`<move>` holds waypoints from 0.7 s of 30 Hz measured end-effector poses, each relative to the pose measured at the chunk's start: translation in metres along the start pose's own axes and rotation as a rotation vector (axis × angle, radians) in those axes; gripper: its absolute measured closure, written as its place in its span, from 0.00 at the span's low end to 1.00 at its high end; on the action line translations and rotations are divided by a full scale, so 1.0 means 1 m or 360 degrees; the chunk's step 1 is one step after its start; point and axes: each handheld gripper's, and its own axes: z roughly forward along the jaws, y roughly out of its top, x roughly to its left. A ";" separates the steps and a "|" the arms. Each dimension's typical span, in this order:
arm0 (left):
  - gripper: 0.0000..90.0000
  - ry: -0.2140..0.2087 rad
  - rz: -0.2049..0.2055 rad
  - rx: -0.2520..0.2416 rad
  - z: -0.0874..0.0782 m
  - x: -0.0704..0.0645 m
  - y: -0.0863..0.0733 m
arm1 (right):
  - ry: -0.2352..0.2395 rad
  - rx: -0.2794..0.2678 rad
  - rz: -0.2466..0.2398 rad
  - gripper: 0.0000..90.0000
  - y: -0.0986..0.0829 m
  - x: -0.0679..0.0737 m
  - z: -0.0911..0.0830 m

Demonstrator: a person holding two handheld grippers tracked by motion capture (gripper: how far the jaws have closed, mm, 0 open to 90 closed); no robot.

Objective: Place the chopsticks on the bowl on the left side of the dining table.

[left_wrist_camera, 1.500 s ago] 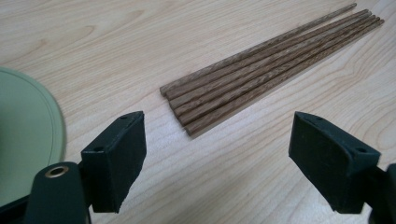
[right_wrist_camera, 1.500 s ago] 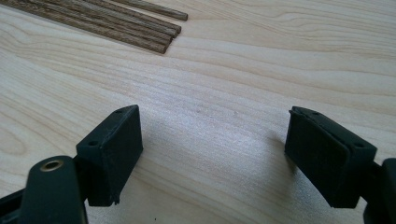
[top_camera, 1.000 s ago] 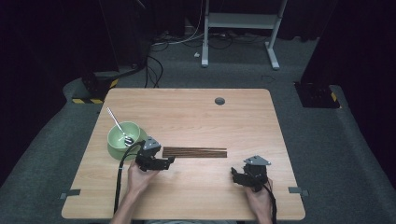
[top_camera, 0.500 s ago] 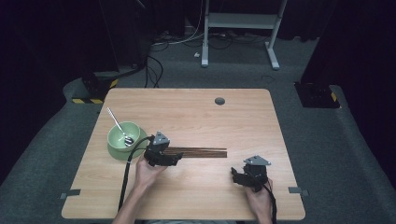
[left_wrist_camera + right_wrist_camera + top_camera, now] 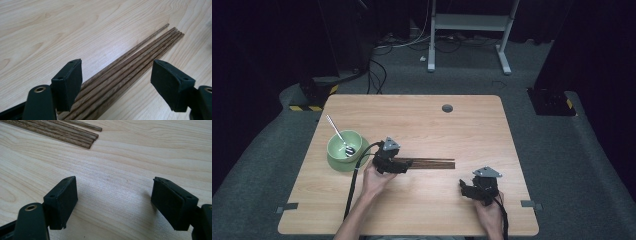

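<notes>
Several dark wooden chopsticks (image 5: pixel 432 163) lie side by side across the middle of the wooden table (image 5: pixel 422 125). My left gripper (image 5: pixel 398 167) hovers over their left end. In the left gripper view it (image 5: pixel 116 82) stands open, and the chopsticks (image 5: pixel 130 67) run between its jaws without touching the pads. My right gripper (image 5: pixel 465 190) rests near the front right of the table; it (image 5: pixel 113 202) stands open over bare wood in the right gripper view, where the chopstick tips (image 5: pixel 82 137) lie farther ahead at upper left.
A green bowl (image 5: pixel 344 150) with a metal spoon (image 5: pixel 339 135) in it stands at the left of the table, close to my left hand. A round cable hole (image 5: pixel 447 108) sits near the far edge. A black cable (image 5: pixel 354 180) trails from the left gripper.
My left gripper has moved right and a little forward, onto the left end of the chopsticks. The right gripper has stayed put.
</notes>
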 end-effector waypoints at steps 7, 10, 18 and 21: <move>0.29 -0.0014 0.0052 0.0011 0.011 -0.009 0.017 | 0.0000 -0.0001 0.0000 0.23 0.000 0.000 0.000; 0.30 -0.0020 0.0072 0.0031 0.018 -0.013 0.022 | 0.0000 0.0001 0.0001 0.23 0.000 0.000 0.000; 0.32 0.0013 0.0107 0.0074 0.035 -0.020 0.033 | 0.0002 0.0001 0.0000 0.24 0.000 0.000 0.000; 0.33 0.0022 0.0141 0.0122 0.043 -0.023 0.036 | 0.0007 0.0002 -0.0001 0.24 0.000 0.001 0.000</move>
